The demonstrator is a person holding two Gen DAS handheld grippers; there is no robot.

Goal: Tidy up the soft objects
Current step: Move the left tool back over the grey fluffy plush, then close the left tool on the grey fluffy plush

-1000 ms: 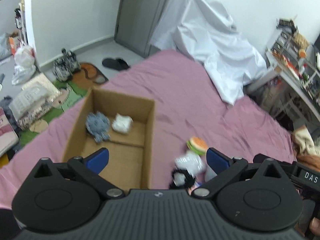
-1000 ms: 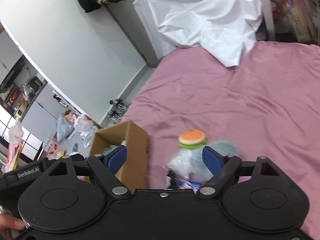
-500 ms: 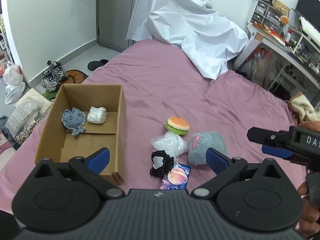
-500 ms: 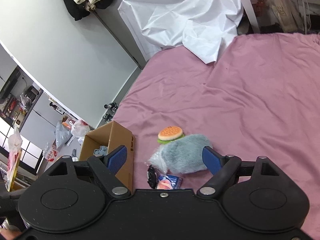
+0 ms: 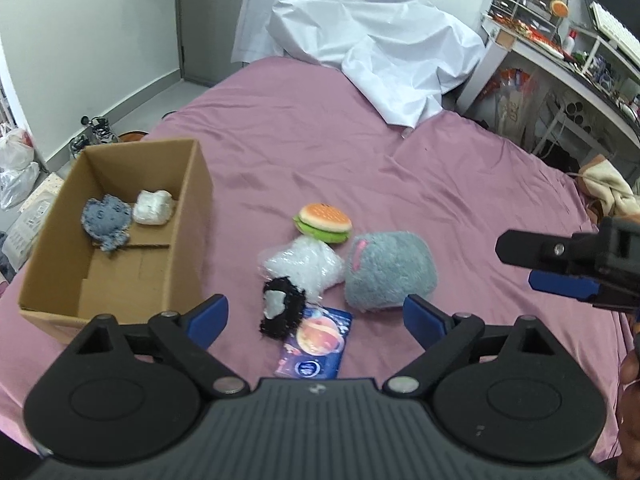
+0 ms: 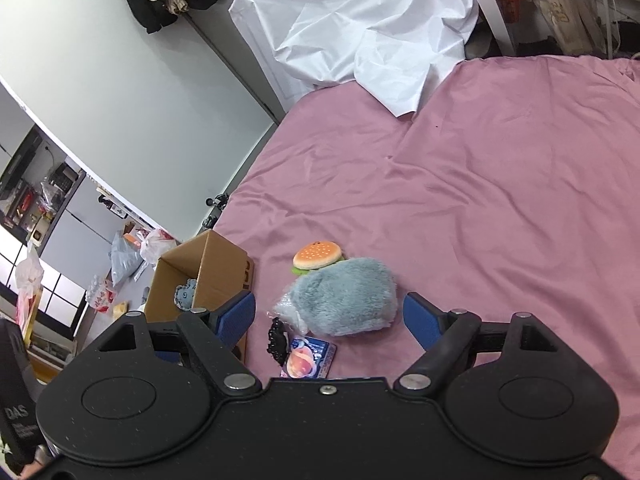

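Observation:
On the pink bed a cardboard box [image 5: 192,216] holds a blue-grey plush [image 5: 106,220] and a white soft lump [image 5: 154,208]. Right of it lie a burger toy [image 5: 323,222], a clear-wrapped white bundle [image 5: 304,266], a grey fluffy plush [image 5: 390,270], a black fuzzy piece [image 5: 282,308] and a blue packet [image 5: 318,344]. My left gripper [image 5: 316,316] is open and empty above the pile. My right gripper [image 6: 330,316] is open and empty, above the grey plush [image 6: 346,298]; it also shows at the right in the left wrist view [image 5: 560,268].
A white sheet [image 5: 376,48] is heaped at the head of the bed. A cluttered desk [image 5: 580,52] stands at the right, and a beige cloth [image 5: 610,192] lies at the bed's right edge. Shoes and bags [image 5: 16,160] lie on the floor left of the box.
Both grippers have pulled back and up from the pile, so the toys look smaller and lie spread in view. The left view has swung from the box toward the pile. Both stay open.

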